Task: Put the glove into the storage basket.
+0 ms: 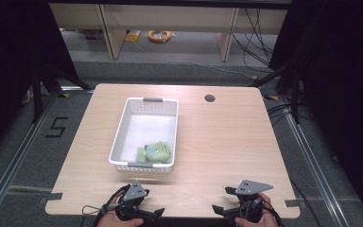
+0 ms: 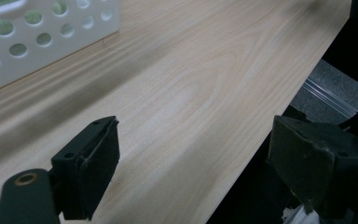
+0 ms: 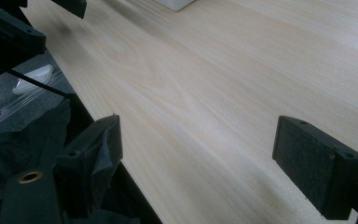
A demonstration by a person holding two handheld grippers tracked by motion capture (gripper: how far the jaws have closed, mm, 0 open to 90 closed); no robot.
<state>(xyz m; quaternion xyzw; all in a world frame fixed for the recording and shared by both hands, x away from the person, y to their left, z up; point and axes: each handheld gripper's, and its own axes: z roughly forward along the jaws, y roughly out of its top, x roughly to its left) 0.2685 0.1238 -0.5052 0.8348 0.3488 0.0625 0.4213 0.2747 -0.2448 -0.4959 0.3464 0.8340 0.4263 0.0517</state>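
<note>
My left gripper (image 1: pixel 147 213) sits at the table's (image 1: pixel 227 142) near edge, toward the near-left corner, jaws released and spread wide with nothing between them. In the left gripper view the pads (image 2: pixel 95 163) stand over bare wood grain, one jaw hanging past the table's edge. My right gripper (image 1: pixel 224 208) rests at the same near edge toward the near-right corner, likewise released and grasping nothing; in the right gripper view its pads (image 3: pixel 314 158) flank clear tabletop. The two grippers are well apart.

The white perforated basket (image 1: pixel 123 127) stands left of the table's centre, its short wall facing the near edge, near my left gripper but not touching it. Inside, in its near-right corner, lies a green soft toy (image 1: pixel 155 151), possibly a frog; detail is too small to confirm.
</note>
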